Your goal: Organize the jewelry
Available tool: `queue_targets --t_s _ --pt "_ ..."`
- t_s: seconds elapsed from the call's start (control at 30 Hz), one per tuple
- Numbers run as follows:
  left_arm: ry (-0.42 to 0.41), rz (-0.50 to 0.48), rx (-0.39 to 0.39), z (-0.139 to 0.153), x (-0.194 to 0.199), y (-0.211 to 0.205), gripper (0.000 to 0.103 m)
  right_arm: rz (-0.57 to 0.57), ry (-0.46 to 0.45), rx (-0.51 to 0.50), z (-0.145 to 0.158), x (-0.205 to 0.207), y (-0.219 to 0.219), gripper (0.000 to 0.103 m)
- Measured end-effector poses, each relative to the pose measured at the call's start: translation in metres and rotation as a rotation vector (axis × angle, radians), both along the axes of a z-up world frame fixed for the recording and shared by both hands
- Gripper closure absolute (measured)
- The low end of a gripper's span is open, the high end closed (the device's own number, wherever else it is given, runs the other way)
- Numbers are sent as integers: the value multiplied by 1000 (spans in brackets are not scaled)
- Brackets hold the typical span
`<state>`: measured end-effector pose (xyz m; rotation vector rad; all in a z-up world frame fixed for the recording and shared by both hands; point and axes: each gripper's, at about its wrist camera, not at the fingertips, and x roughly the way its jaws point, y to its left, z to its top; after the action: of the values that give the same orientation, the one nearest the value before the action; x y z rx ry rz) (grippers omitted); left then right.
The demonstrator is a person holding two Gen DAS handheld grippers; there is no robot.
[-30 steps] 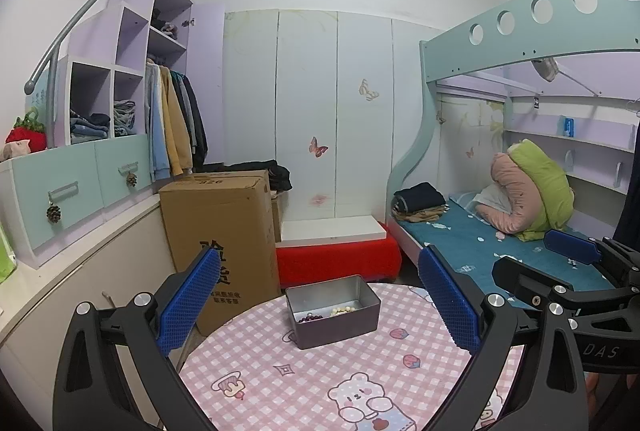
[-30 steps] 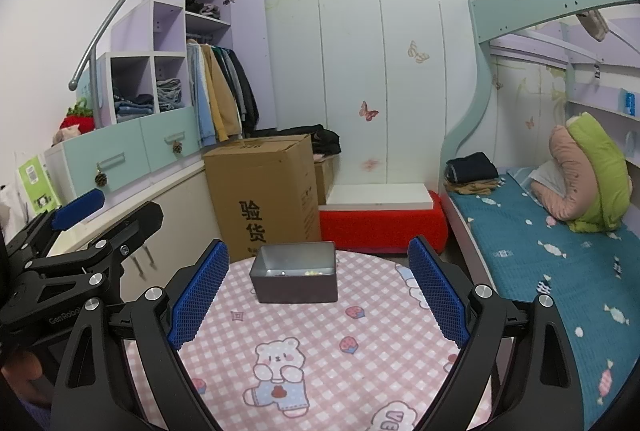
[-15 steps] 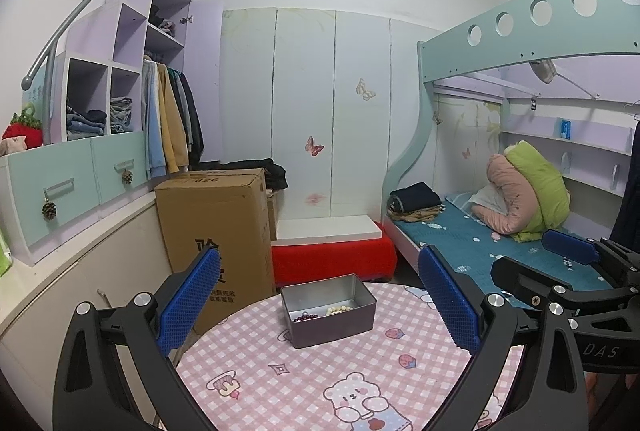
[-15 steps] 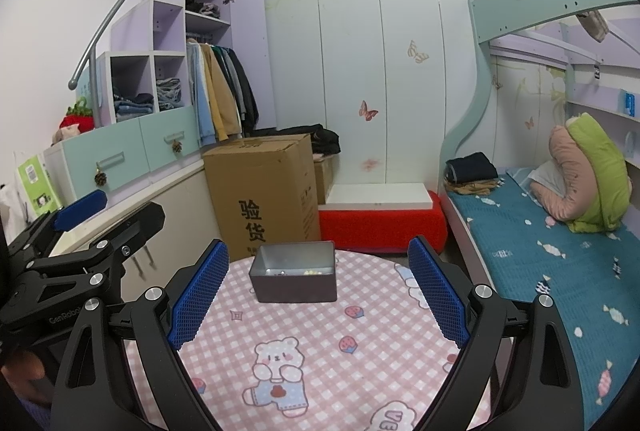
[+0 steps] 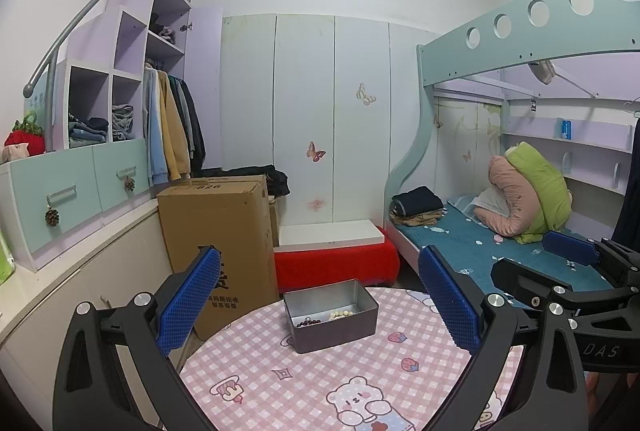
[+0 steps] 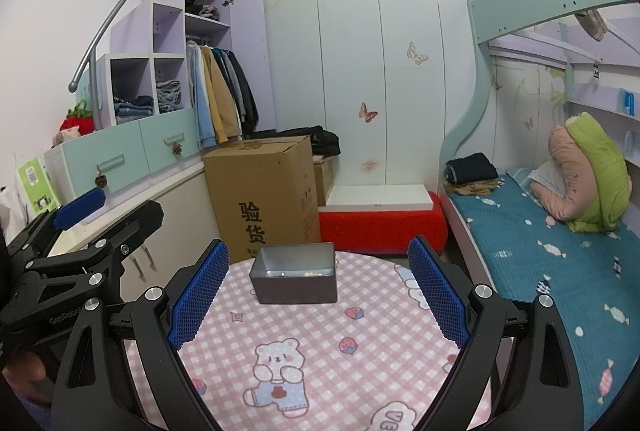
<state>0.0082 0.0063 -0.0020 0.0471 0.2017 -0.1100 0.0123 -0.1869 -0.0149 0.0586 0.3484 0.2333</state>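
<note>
I am looking across the round surface point(image 5: 320, 383) with its pink checked cloth, and compared with a second ago the left view is sitting a little further back and higher: more of the cloth is showing at the near edge, and the bear print is lying fully in frame. The right view is reading almost the same as before. The cardboard box point(image 5: 218, 243) is standing on the floor at the far left of the surface, and the bed point(image 6: 560, 263) is running along the right. The grey metal tin point(image 5: 332, 315) is resting on the far part of the surface, open at the top, untouched. I am holding the left hand-held gripper point(image 5: 320, 307) with its blue pads wide apart and empty, and the right hand-held gripper point(image 6: 318, 291) likewise spread and empty. Inside the tin, dark beads point(image 5: 307, 321) are lying beside pale beads point(image 5: 342, 314).
</note>
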Motion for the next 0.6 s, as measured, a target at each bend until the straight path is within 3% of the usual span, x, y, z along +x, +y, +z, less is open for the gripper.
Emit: queue_targets --t_s 0.6 --pt "2 -2 0 1 0 -1 7 -1 1 3 0 1 0 15"
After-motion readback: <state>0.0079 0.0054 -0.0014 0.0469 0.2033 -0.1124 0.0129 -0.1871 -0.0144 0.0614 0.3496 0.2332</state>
